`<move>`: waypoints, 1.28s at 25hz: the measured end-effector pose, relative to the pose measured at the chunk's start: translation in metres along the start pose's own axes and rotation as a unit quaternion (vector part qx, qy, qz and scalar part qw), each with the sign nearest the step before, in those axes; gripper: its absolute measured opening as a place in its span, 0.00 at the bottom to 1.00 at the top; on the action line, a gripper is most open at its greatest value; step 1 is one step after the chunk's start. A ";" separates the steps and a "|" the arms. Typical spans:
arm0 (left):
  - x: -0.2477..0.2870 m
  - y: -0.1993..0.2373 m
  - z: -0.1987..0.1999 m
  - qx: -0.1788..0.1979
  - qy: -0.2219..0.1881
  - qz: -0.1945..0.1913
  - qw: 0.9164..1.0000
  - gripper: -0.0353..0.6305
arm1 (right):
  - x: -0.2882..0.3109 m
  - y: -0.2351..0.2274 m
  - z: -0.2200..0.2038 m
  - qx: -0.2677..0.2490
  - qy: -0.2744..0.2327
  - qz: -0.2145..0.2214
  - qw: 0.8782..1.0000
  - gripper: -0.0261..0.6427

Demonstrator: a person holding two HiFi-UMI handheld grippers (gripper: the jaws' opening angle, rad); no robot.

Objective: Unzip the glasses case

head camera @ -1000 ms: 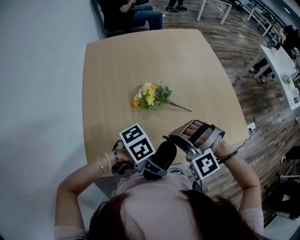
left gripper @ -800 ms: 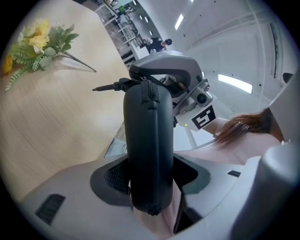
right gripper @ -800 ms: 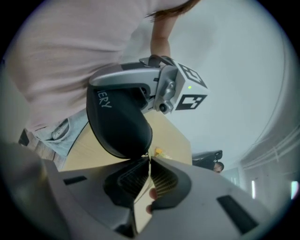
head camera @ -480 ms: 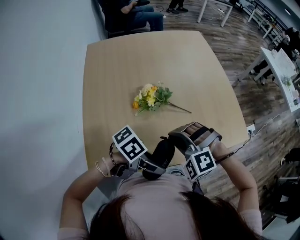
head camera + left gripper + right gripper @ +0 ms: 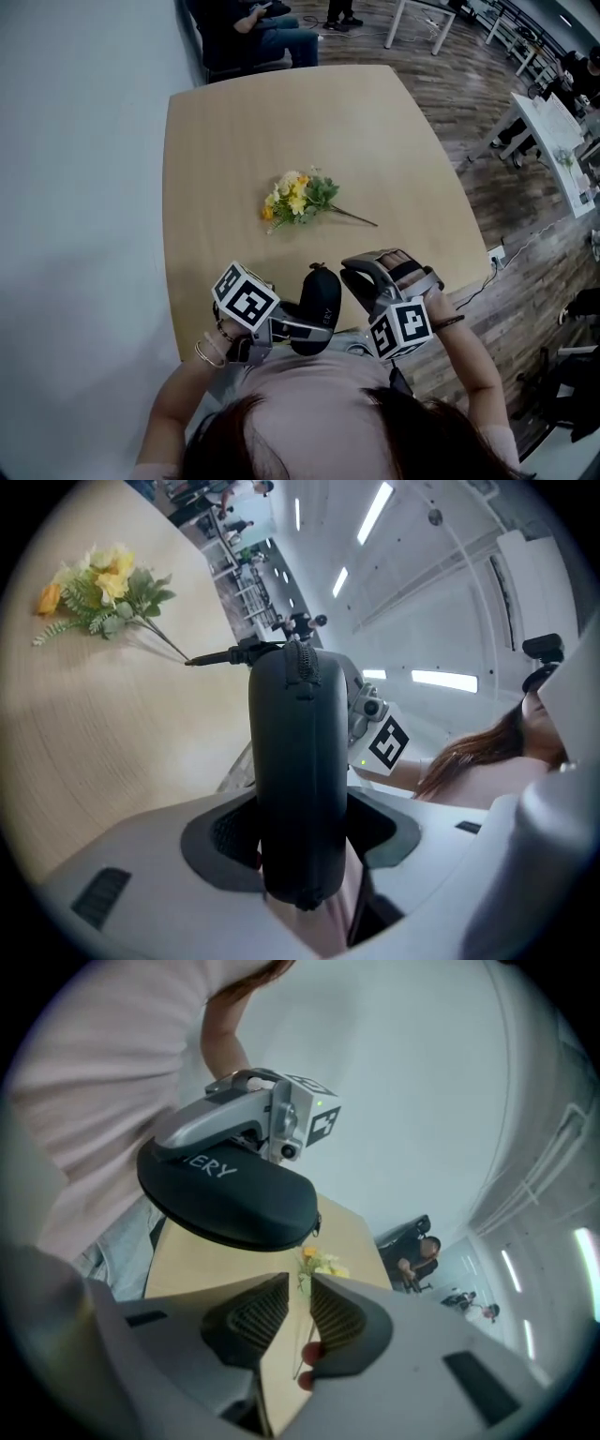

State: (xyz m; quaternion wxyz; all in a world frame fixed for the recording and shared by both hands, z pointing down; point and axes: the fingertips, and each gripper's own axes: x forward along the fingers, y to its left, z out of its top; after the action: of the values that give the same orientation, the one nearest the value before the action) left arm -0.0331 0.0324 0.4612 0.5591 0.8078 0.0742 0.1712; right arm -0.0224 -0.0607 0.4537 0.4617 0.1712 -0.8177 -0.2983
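Left gripper (image 5: 302, 829): jaws spread wide and clamped on the glasses case (image 5: 295, 733), one pad on each broad side near its lower end. The grip looks square, and the case stands clear of the table (image 5: 375, 141), close to my chest.

Right gripper (image 5: 298, 1312): jaws drawn close, with a thin gap between the pads and nothing in it. It sits just beside the case, pointing past the rounded end where the zipper pull (image 5: 317, 1226) hangs. No contact with the pull is visible.

Condition of the case: the two halves meet flush along the seam in the left gripper view, and I see no gap anywhere on the visible stretch. I judge the zip fully closed.

Progress: securing the case is done. Everything else is left, namely taking the pull in the right gripper and running it round the seam. The pull is small and hangs loose, so I expect catching it to be the delicate part.

A bunch of artificial flowers (image 5: 295, 199) lies mid-table, well apart from the work.
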 end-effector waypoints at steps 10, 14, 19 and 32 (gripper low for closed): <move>-0.066 -0.020 0.058 0.067 -0.246 0.057 0.965 0.42 | -0.024 -0.021 -0.002 0.212 -0.002 -0.078 0.974 0.11; -0.092 -0.031 0.068 0.113 -0.319 0.118 0.934 0.43 | -0.033 -0.030 0.000 0.287 -0.023 -0.111 0.951 0.09; -0.119 -0.041 0.077 0.157 -0.392 0.187 0.887 0.43 | -0.040 -0.042 0.005 0.361 -0.057 -0.149 0.919 0.08; -0.158 -0.068 0.080 0.242 -0.484 0.346 0.767 0.42 | -0.061 -0.076 -0.001 0.534 -0.174 -0.181 0.807 0.06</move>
State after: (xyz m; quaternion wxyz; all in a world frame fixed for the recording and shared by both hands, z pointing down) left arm -0.1463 -0.0625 0.3420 0.2097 0.8631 -0.4516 -0.0844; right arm 0.0103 -0.0852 0.3657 0.0852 0.4812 -0.8685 0.0828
